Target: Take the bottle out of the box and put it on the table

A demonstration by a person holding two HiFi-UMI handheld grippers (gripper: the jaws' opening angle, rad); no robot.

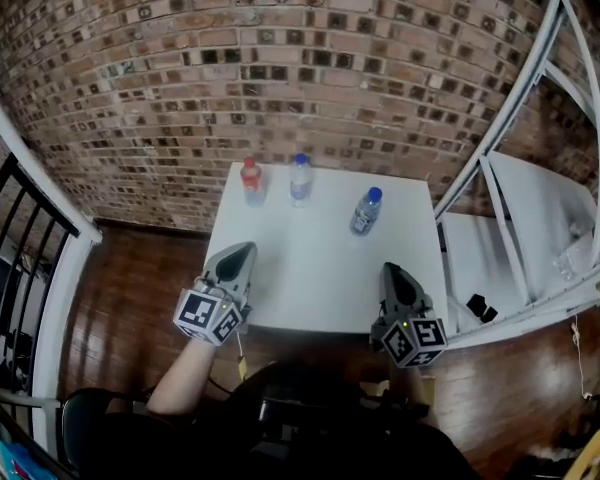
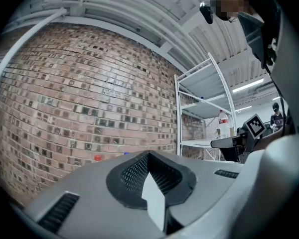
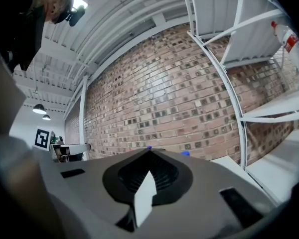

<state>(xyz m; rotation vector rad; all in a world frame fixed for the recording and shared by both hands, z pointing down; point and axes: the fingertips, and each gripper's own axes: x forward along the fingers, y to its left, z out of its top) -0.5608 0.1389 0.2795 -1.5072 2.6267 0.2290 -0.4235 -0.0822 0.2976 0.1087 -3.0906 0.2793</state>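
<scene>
Three bottles stand upright on the white table point(image 1: 310, 268), along its far side by the brick wall point(image 1: 280, 68): red-capped bottle point(image 1: 251, 181) at left, blue-capped bottle point(image 1: 300, 178) just beside it, and a second blue-capped bottle point(image 1: 366, 211) apart to the right and a little nearer. No box shows in any view, so where the next bottle would come from cannot be told.

All three bottles lie ahead of both grippers, across the bare tabletop, with their long axes vertical. The left gripper point(image 1: 242, 253) sits over the near left edge, roughly in line with the red-capped bottle. The right gripper point(image 1: 392, 268) sits over the near right edge and is closest to the second blue-capped bottle.

Both pairs of jaws are pressed together with nothing between them. Judgement: the bottles look already placed, and neither gripper is set to grasp.
</scene>
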